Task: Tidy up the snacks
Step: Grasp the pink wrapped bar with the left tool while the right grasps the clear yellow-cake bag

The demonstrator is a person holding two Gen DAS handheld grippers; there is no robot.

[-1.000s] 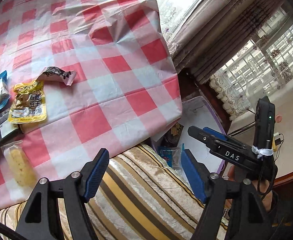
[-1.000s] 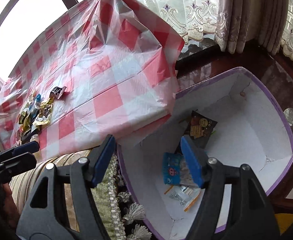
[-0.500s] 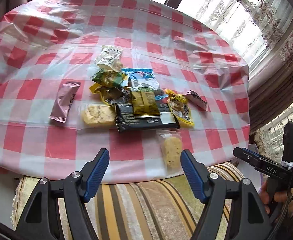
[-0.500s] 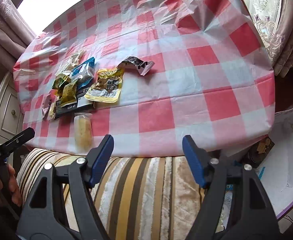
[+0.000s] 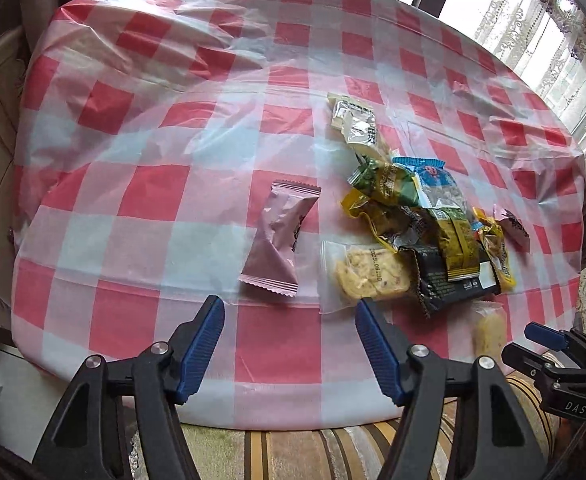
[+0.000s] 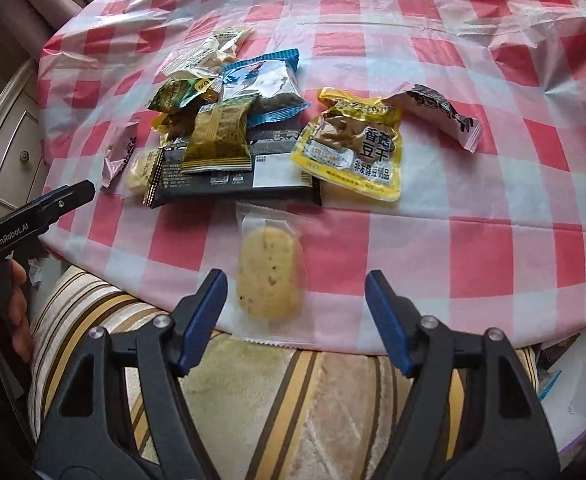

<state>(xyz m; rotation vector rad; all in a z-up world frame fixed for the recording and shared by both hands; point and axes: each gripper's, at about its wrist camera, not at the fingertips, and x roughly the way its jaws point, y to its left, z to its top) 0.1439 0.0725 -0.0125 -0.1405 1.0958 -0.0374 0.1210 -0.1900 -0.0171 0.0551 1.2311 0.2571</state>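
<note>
Red-and-white checked plastic covers the round table (image 5: 133, 320), whose near edge meets a striped cushion (image 6: 313, 400). Most snacks lie heaped toward the table's near-right part in the left wrist view: a black packet (image 6: 229, 184) at the bottom, an olive pouch (image 6: 219, 138) and a blue-edged bag (image 6: 265, 80) overlapping it, likely just dumped there for sorting. A yellow tofu pouch (image 6: 353, 152) sits beside the heap. 2 pieces lie apart and so look easiest to take first. The pink wrapper (image 5: 279, 236) rests alone just beyond the left gripper (image 5: 289, 320), whose jaws stand wide apart, holding nothing. The clear-wrapped oval biscuit (image 6: 271, 276) lies at the near edge, its wrapper overhanging, just ahead of the right gripper (image 6: 295, 312), equally spread and empty. Each tool seems lined up on its own loose item. A white box (image 6: 573, 392) shows partly at the lower right, probably the destination.
</note>
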